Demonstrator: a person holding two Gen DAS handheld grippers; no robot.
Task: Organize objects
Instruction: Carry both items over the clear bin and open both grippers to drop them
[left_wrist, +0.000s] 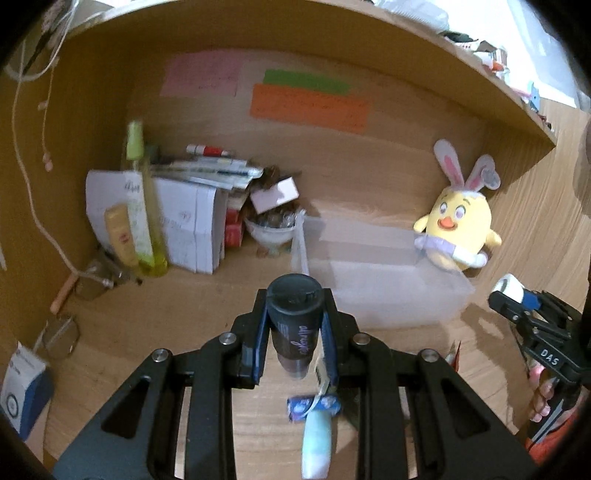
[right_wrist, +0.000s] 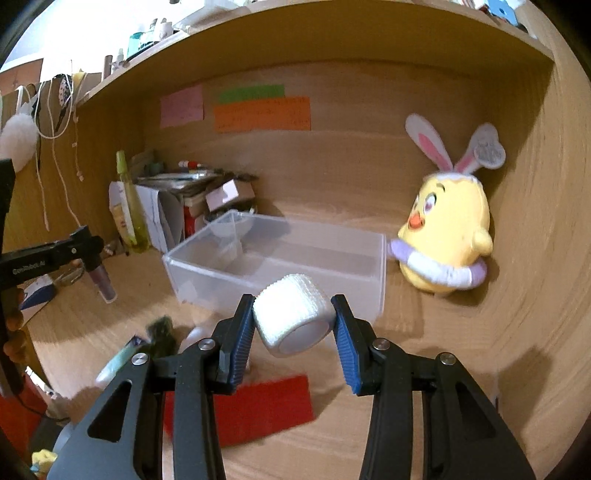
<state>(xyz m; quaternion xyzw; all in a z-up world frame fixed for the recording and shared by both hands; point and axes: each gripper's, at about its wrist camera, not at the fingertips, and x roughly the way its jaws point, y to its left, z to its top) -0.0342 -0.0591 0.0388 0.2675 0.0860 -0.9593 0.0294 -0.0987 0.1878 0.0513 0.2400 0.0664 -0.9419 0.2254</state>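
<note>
My left gripper (left_wrist: 294, 317) is shut on a dark tube with a black cap (left_wrist: 293, 321), held above the desk just in front of the clear plastic box (left_wrist: 373, 288). My right gripper (right_wrist: 293, 317) is shut on a white bandage roll (right_wrist: 293, 319), held near the front wall of the same clear box (right_wrist: 280, 258). The box looks empty. The right gripper shows at the right edge of the left wrist view (left_wrist: 517, 306); the left gripper with the tube shows at the left of the right wrist view (right_wrist: 94, 266).
A yellow chick plush with bunny ears (left_wrist: 458, 229) stands right of the box. Books, papers, bottles (left_wrist: 144, 229) and a glass bowl (left_wrist: 271, 230) crowd the back left. A pale tube and blue packet (left_wrist: 316, 424) lie under the left gripper. A red card (right_wrist: 255, 410) lies on the desk.
</note>
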